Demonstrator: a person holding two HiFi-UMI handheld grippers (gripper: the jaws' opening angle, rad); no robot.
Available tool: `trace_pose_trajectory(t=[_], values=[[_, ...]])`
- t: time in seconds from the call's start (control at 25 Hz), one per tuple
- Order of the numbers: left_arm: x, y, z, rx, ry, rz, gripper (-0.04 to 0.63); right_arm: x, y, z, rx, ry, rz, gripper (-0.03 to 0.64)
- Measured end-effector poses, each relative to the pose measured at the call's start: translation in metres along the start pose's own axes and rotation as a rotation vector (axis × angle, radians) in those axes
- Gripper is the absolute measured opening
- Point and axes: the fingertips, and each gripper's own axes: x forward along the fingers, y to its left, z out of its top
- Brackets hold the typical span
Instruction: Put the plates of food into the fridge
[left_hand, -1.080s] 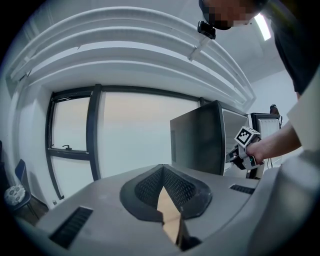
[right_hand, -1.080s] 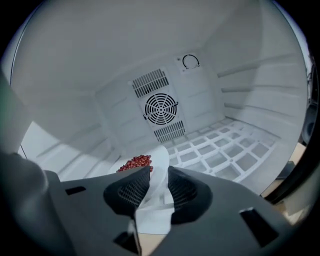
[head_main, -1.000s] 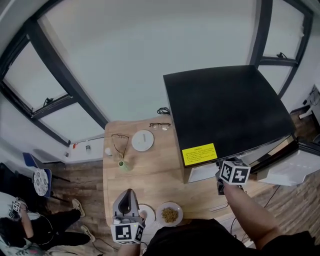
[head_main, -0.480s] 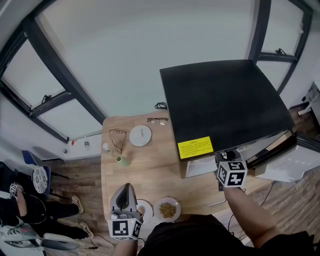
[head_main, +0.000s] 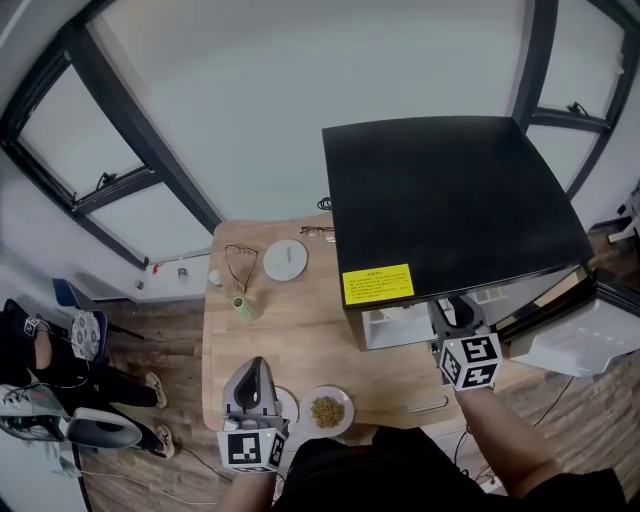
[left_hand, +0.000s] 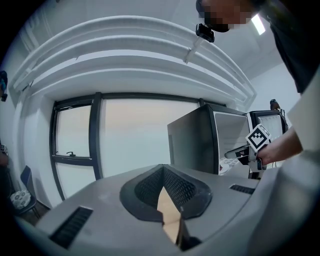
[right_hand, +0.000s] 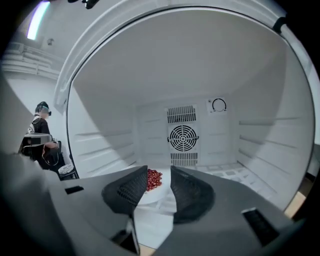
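Wooden table front edge: plate of brown food untouched beside left gripper, jaws together; plate of red food set inside fridge, unclamped between the just-opened jaws of right gripper, liable to be dragged out if snagged on withdrawal.

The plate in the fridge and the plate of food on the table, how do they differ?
The fridge plate sits inside the fridge; the table plate rests on the wooden table. The fridge plate carries red food; the table plate carries yellowish-brown food. Both are white plates holding a heap of small pieces.
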Motion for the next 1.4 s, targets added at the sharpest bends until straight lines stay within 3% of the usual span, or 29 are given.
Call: trace_pose_trajectory(t=[0.32,0.56,0.76,0.92,1.4], values=[[-0.018,0.017,-0.003,0.025,-0.012,-0.045,0.005,-0.016,0.031,0.002,0.013,-0.031,-0.017,0.158],[-0.036,0.051,-0.016,-0.010,-0.010,-0.093,0.004,-0.036,0.076,-0.012,0.009,-0.025,-0.056,0.158],[-0.051,0.080,-0.026,-0.020,-0.006,-0.123,0.005,-0.060,0.112,-0.038,0.070,0.003,-0.082,0.158],[-0.059,0.093,-0.026,-0.027,-0.026,-0.163,0.005,-0.074,0.143,-0.063,0.096,0.014,-0.052,0.158],[-0.096,0.098,-0.070,-0.034,0.003,-0.298,0.005,-0.106,0.232,-0.162,0.230,0.135,-0.041,0.158]])
